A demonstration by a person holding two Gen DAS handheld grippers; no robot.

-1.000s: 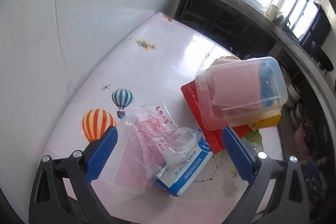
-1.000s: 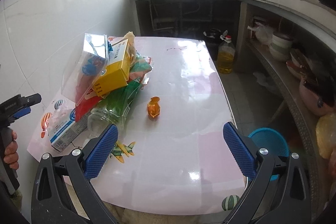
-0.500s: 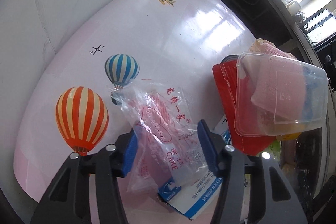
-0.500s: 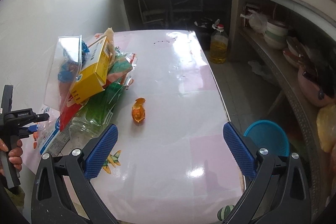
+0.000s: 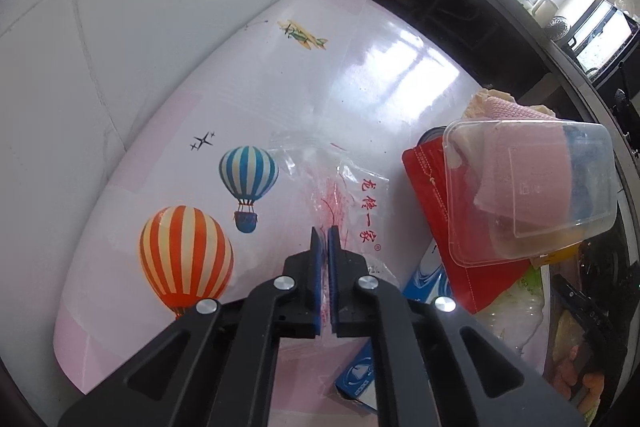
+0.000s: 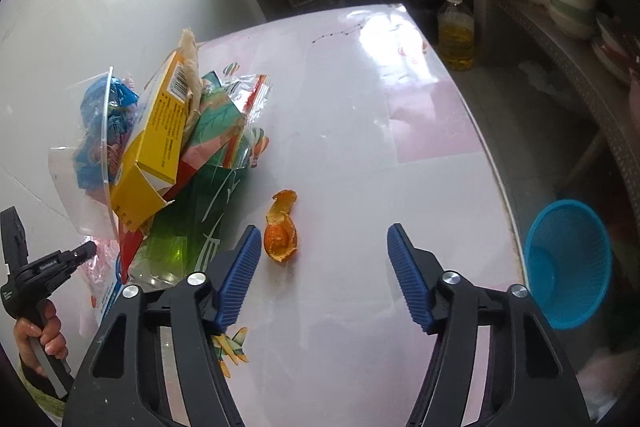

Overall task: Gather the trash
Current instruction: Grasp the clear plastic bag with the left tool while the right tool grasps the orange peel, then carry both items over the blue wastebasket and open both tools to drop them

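Nearest the left wrist camera, the left gripper (image 5: 324, 239) is pinching the clear cake wrapper (image 5: 340, 195), its blue pads pressed together with a thin fold of the film between them. The lower part of the wrapper is disappearing behind the black jaws, so how much of it is caught cannot be made out. A blue and white box (image 5: 430, 275) is lying under the wrapper, mostly covered by the gripper frame and by a red packet (image 5: 436, 211) leaning across it. A clear plastic container (image 5: 532, 187) is sitting tilted on the red packet, holding something pink and something blue that the cloudy wall is blurring.

In the right wrist view, the right gripper (image 6: 324, 255) is standing apart over the table (image 6: 360, 131), its jaws having just been closing, with nothing between the pads. An orange peel (image 6: 282, 231) is lying just beside the left-hand pad; whether it is touching cannot be told. Beyond it the trash pile is leaning together: a green bottle (image 6: 192, 223) at the bottom, a yellow carton (image 6: 158, 135) over it. At the far left edge, a hand (image 6: 38, 337) is gripping the left tool's handle, partly cut off. A blue basket (image 6: 568, 263) is sitting on the floor past the table's right edge.
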